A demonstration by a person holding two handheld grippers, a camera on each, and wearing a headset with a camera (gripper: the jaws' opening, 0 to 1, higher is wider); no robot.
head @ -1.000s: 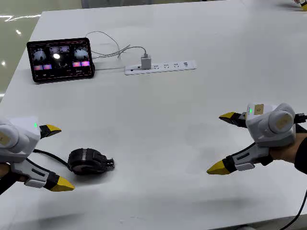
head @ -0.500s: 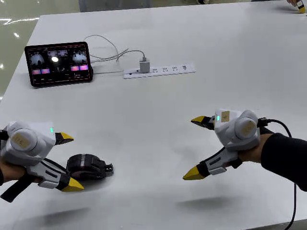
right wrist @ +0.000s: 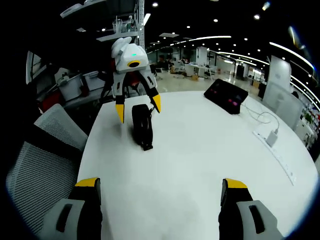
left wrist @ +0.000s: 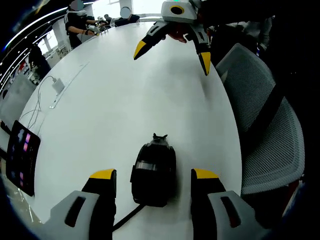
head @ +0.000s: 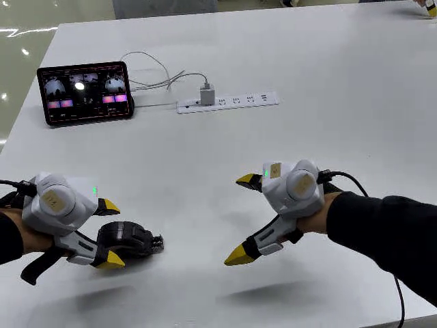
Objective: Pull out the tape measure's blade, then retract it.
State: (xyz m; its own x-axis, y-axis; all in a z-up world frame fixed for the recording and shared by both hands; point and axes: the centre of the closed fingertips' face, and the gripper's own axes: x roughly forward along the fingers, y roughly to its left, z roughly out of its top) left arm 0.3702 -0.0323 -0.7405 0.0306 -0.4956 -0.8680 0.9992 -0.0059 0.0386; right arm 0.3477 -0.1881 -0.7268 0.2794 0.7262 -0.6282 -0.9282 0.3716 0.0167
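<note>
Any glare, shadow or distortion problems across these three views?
Head view: sharp, evenly lit, soft shadows on the table, glare on the floor. Left gripper view: fisheye bends the table edge; tape measure crisp. Right gripper view: dim background, bright ceiling lights.

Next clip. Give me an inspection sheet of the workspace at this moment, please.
Surface: white table, no marks seen.
Job's things: tape measure lying on it, blade in.
Clutter: lit tablet; power strip with charger.
Grippers: left gripper open, jaws astride the tape measure, apart from it; right gripper open, holding nothing.
Cables: white cable between charger and tablet; black cord behind the tape measure.
Surroundings: mesh chair; people at the far end.
</note>
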